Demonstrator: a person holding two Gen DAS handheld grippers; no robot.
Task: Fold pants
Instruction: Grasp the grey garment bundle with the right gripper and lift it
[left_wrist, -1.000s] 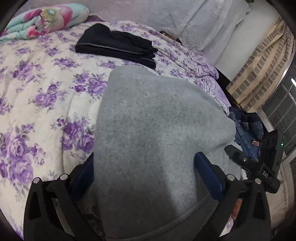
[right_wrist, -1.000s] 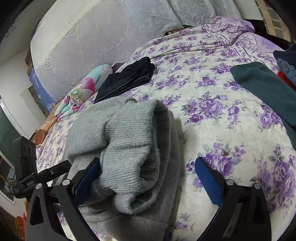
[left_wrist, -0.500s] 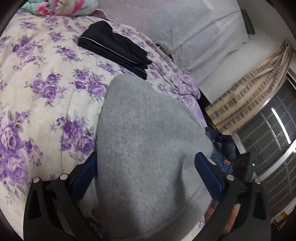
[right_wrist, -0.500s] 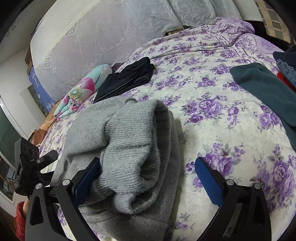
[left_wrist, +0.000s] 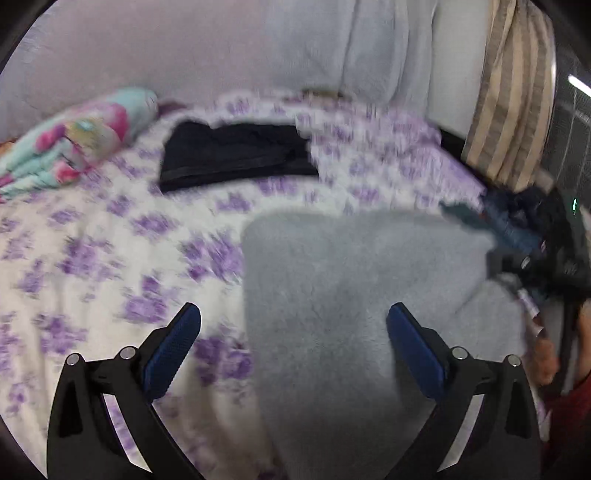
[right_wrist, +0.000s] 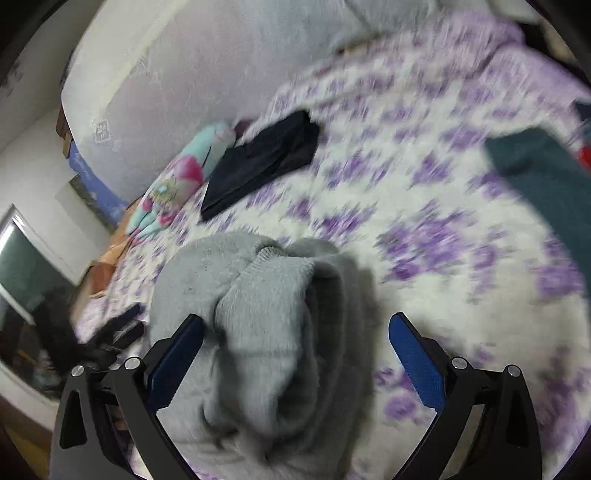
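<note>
The grey pants (left_wrist: 354, 314) lie folded on the purple-flowered bedspread (left_wrist: 92, 258). In the right wrist view the grey pants (right_wrist: 266, 332) show as a thick bundle with a ribbed band on top. My left gripper (left_wrist: 293, 314) is open, its blue pads wide apart over the near part of the pants without gripping them. My right gripper (right_wrist: 295, 325) is open over the bundle, left pad beside the fabric. The other gripper (left_wrist: 554, 266) shows dark at the right edge of the left wrist view. Both views are blurred.
Folded black pants (left_wrist: 236, 155) lie farther up the bed, also in the right wrist view (right_wrist: 262, 162). A colourful rolled blanket (left_wrist: 74, 136) lies at the far left. A dark teal garment (right_wrist: 546, 173) lies at the right. Jeans (left_wrist: 517, 229) and a striped curtain (left_wrist: 509, 96) are beyond the bed edge.
Both cameras have swung and pulled back, and the views blur. The left view now looks further up the bed, with more bedspread between its fingers. Both grippers stay open.
</note>
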